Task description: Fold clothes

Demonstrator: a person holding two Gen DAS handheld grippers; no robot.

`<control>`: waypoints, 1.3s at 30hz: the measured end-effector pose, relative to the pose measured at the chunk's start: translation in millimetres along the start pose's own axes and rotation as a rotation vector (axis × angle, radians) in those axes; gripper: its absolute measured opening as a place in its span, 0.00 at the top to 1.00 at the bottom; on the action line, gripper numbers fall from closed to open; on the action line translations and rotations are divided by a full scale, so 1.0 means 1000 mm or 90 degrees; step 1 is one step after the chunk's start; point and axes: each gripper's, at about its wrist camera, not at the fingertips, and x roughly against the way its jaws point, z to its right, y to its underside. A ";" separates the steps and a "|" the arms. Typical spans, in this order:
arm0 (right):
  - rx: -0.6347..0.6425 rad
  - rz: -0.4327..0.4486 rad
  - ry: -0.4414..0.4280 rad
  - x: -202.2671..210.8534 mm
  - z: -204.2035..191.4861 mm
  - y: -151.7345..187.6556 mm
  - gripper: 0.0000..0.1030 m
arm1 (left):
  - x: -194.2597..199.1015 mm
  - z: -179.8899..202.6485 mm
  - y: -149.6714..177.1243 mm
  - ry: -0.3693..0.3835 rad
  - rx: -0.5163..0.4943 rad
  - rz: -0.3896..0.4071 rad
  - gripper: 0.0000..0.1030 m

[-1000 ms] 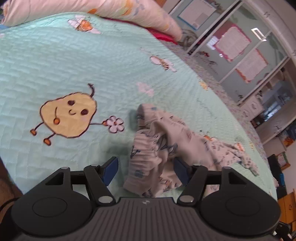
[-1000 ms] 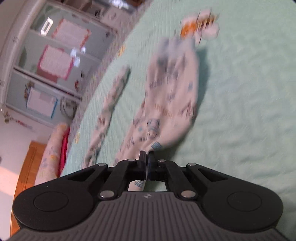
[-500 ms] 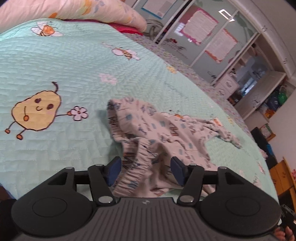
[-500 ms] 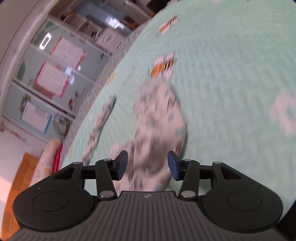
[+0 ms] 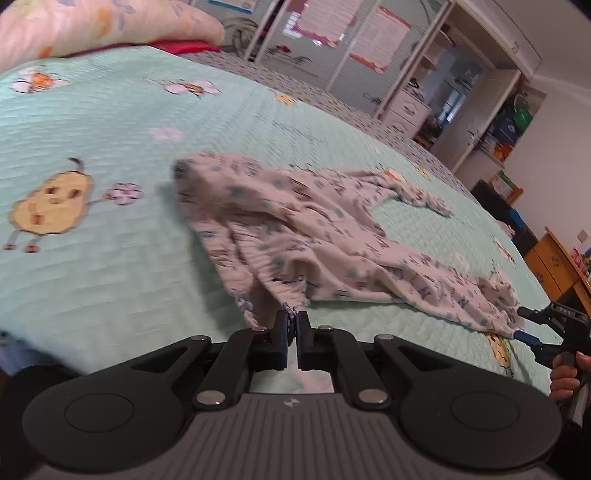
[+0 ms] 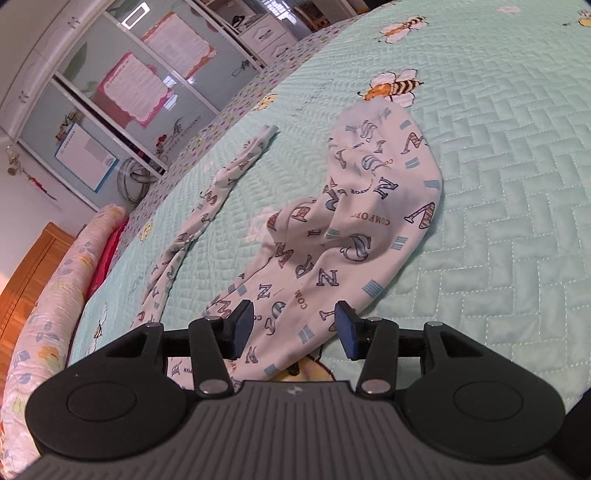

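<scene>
White pyjama trousers [image 5: 314,229] with a letter print lie crumpled on a mint quilted bedspread [image 5: 92,122]. My left gripper [image 5: 293,325] is shut on the gathered waistband edge at the near side. One leg runs right toward my right gripper [image 5: 522,325], which a hand [image 5: 565,373] holds. In the right wrist view the trousers [image 6: 369,206] spread ahead, and my right gripper [image 6: 294,326] stands open with the leg's end lying between its blue pads [image 6: 242,325]. The other leg [image 6: 221,184] trails off to the left, thin and twisted.
A floral pillow [image 5: 103,26] and a red one lie at the head of the bed, by a wooden headboard [image 6: 26,266]. Glass-door wardrobes [image 6: 129,85] line the far side. Wooden furniture [image 5: 561,266] stands past the bed's right edge. The bedspread [image 6: 498,147] is bare to the right.
My left gripper has gone from open to shut on the waistband. My right gripper, shut on the leg a second ago, has opened and the leg now rests loose between its fingers.
</scene>
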 end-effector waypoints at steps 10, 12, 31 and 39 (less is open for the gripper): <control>0.022 -0.020 0.000 -0.007 -0.008 0.010 0.52 | -0.004 0.001 -0.013 -0.008 0.019 0.035 0.29; 0.014 -0.026 0.006 -0.009 -0.005 0.009 0.52 | -0.017 0.004 -0.014 -0.009 0.013 0.023 0.33; -0.001 -0.035 0.012 -0.006 0.003 0.008 0.51 | 0.041 -0.011 0.008 0.036 -0.108 -0.015 0.59; -0.001 -0.040 0.024 -0.009 0.003 0.011 0.51 | 0.011 -0.056 -0.045 0.071 0.109 0.076 0.38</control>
